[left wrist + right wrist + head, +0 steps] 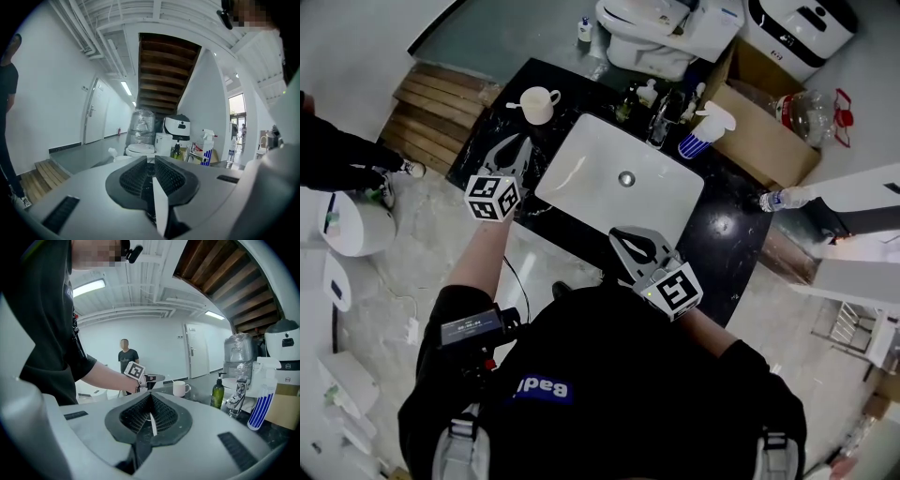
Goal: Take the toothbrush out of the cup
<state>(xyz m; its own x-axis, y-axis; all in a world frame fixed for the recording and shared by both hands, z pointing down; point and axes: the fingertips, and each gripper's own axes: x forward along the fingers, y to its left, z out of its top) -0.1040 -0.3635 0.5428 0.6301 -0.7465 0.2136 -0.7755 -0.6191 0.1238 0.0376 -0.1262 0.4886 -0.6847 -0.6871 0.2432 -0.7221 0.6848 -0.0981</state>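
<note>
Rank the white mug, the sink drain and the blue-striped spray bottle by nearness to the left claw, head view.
1. White ceramic mug, just beyond the left claw.
2. Metal sink drain, mid-basin.
3. Blue-striped white spray bottle, far right.

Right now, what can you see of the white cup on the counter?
The cup is a plain white mug with one loop handle, and it looks ceramic. It stands upright on the black counter near its far left corner, left of the basin. A thin pale stick, probably the toothbrush, pokes over its rim; details are too small to tell. The left gripper is shut, apart from the cup.
</note>
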